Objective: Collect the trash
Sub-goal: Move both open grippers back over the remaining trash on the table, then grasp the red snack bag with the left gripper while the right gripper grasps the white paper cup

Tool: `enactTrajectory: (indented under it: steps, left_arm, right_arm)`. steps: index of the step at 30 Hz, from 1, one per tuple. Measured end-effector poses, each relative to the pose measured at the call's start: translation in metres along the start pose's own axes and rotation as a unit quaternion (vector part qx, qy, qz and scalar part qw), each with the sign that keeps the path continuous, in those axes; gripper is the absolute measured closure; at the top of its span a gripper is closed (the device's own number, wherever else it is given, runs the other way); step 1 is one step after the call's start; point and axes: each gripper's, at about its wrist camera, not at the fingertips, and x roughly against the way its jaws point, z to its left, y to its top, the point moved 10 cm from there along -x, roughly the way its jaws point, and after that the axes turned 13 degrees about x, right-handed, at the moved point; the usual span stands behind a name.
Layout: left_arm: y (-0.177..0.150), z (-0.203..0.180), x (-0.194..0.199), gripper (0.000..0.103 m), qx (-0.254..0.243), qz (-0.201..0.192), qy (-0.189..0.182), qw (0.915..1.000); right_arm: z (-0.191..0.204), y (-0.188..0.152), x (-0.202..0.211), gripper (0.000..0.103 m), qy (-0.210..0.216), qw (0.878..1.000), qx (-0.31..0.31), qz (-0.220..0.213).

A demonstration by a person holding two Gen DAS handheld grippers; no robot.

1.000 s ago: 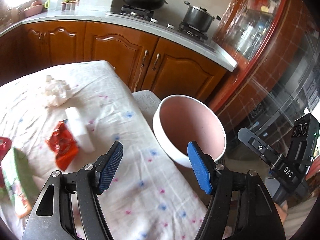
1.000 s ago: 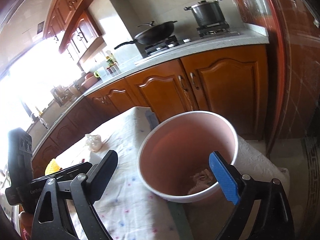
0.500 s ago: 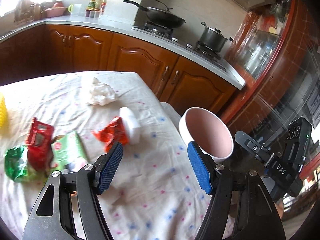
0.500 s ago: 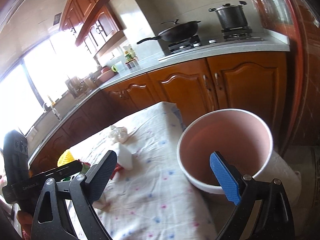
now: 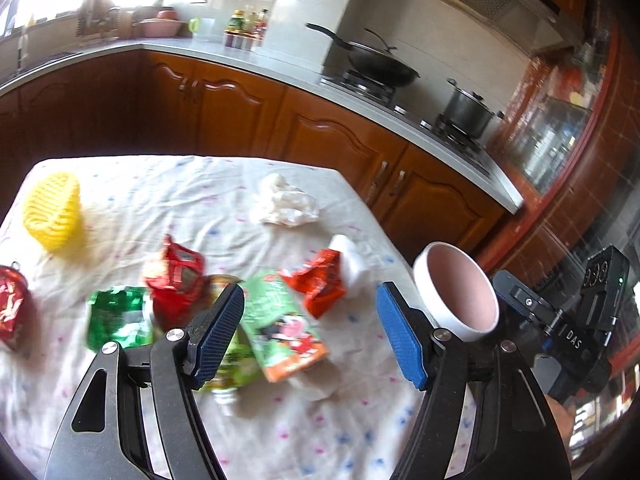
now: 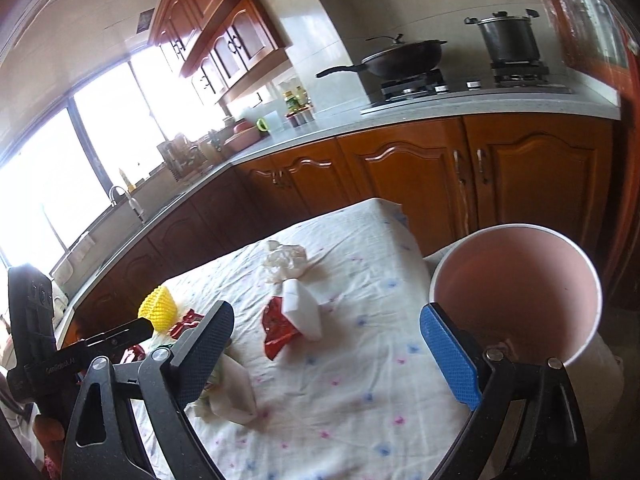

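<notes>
green carton (image 5: 280,328) between left hand-held gripper (image 5: 310,336) fingers

Domestic kitchen. Wooden base cabinets (image 6: 404,168) ran beneath a grey worktop (image 6: 460,110) along the far wall. A gas hob (image 6: 460,82) carried a black wok (image 6: 404,58) and a lidded steel pot (image 6: 508,38). Farther left stood condiment bottles (image 6: 296,104), a sink tap (image 6: 132,200) and bright windows (image 6: 60,176).

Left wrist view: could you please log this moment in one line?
left tool: open, empty | right tool: open, empty | wrappers: on table | bin: beside table
</notes>
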Motion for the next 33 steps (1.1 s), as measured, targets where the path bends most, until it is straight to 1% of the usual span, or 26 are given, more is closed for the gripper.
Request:
enactTrajectory:
  steps: [10, 17, 19, 21, 22, 24, 28, 30, 33]
  left_arm:
    - [0.018, 0.050, 0.006, 0.033, 0.024, -0.018, 0.033, 0.9990]
    - [0.025, 0.072, -0.004, 0.033, 0.026, -0.017, 0.062, 0.9976]
    - [0.026, 0.079, -0.009, 0.033, 0.027, -0.017, 0.069, 0.9971]
    - [0.028, 0.086, -0.016, 0.033, 0.028, -0.015, 0.077, 0.9966]
    - [0.029, 0.088, -0.019, 0.033, 0.028, -0.013, 0.079, 0.9963]
    - [0.032, 0.093, -0.025, 0.033, 0.025, -0.012, 0.089, 0.9957]
    - [0.035, 0.100, -0.037, 0.033, 0.021, -0.002, 0.099, 0.9949]
    - [0.037, 0.103, -0.043, 0.033, 0.018, 0.002, 0.102, 0.9946]
    - [0.036, 0.106, -0.053, 0.033, 0.014, 0.011, 0.106, 0.9942]
  right_arm:
    - [0.024, -0.001, -0.020, 0.008, 0.018, 1.000, 0.013, 0.010]
    - [0.036, -0.001, -0.038, 0.009, 0.025, 0.999, 0.025, 0.016]
    - [0.039, -0.002, -0.043, 0.014, 0.026, 0.999, 0.031, 0.018]
    - [0.042, -0.003, -0.050, 0.021, 0.028, 0.999, 0.036, 0.023]
    - [0.043, -0.004, -0.054, 0.023, 0.028, 0.999, 0.038, 0.026]
    - [0.043, -0.005, -0.063, 0.032, 0.029, 0.998, 0.041, 0.035]
    - [0.043, -0.011, -0.082, 0.040, 0.030, 0.997, 0.044, 0.053]
    - [0.044, -0.014, -0.091, 0.048, 0.033, 0.996, 0.046, 0.063]
    - [0.048, -0.019, -0.104, 0.054, 0.035, 0.995, 0.054, 0.074]
